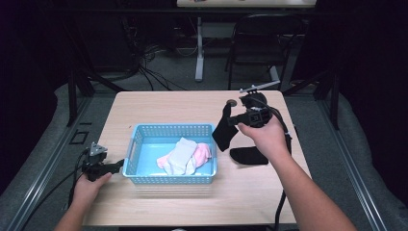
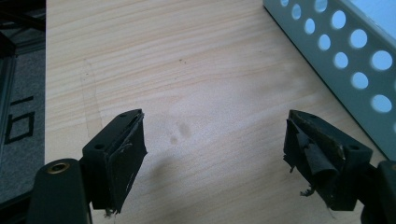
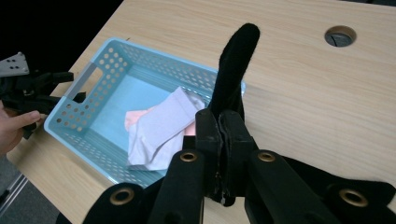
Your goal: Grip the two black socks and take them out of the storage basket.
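**Black sock hanging beside the basket's right end**

The black sock (image 1: 223,130) hangs pinched in my right gripper (image 1: 235,121), above the table just right of the blue basket (image 1: 144,132). Its long axis runs nearly upright in the high view, one end up, the bulk drooping down. The basket lies to its left, with a grey sock (image 1: 180,155) and a pink one (image 1: 202,153) inside. A second black sock (image 1: 249,156) lies on the table below my hand. My left gripper (image 1: 114,166) rests by the basket's left end, jaws wide apart and empty.
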Demonstrator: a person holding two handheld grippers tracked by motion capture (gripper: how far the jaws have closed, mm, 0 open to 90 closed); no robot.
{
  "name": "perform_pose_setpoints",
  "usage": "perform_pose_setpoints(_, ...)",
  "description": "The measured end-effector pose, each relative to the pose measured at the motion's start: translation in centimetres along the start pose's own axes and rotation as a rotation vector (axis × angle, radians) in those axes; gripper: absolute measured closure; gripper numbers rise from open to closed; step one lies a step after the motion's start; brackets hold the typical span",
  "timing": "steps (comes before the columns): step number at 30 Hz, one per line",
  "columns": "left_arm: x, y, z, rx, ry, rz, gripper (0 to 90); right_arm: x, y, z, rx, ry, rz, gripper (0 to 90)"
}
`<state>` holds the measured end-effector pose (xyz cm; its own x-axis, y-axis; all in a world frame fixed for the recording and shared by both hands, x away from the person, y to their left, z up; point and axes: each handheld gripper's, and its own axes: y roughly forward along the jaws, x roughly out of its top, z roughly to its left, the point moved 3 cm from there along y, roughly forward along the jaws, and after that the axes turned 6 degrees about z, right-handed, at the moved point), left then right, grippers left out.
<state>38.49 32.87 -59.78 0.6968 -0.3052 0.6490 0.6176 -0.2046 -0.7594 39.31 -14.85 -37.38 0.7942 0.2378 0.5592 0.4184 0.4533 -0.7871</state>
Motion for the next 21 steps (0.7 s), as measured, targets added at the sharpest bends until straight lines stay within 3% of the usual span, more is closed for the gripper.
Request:
perform_pose_setpoints(2, 0.0, 0.0, 0.0, 0.001, 0.001, 0.003, 20.8, -0.6, 0.0, -1.3, -0.009, 0.033, -0.004, 87.0)
perform_pose_setpoints(8, 0.0, 0.0, 0.0, 0.001, 0.005, 0.006, 20.8, -1.8, 1.1, -3.3, -0.024, 0.078, 0.008, 87.0)
perform_pose_setpoints(18, 0.0, 0.1, 0.0, 0.001, 0.005, 0.005, 20.8, -3.3, 2.8, -5.0, -0.005, 0.128, 0.015, 87.0)
perform_pose_setpoints(21, 0.0, 0.1, 0.0, 0.001, 0.006, 0.006, 20.8, -4.3, 3.6, -6.3, -0.015, 0.159, 0.028, 86.9)
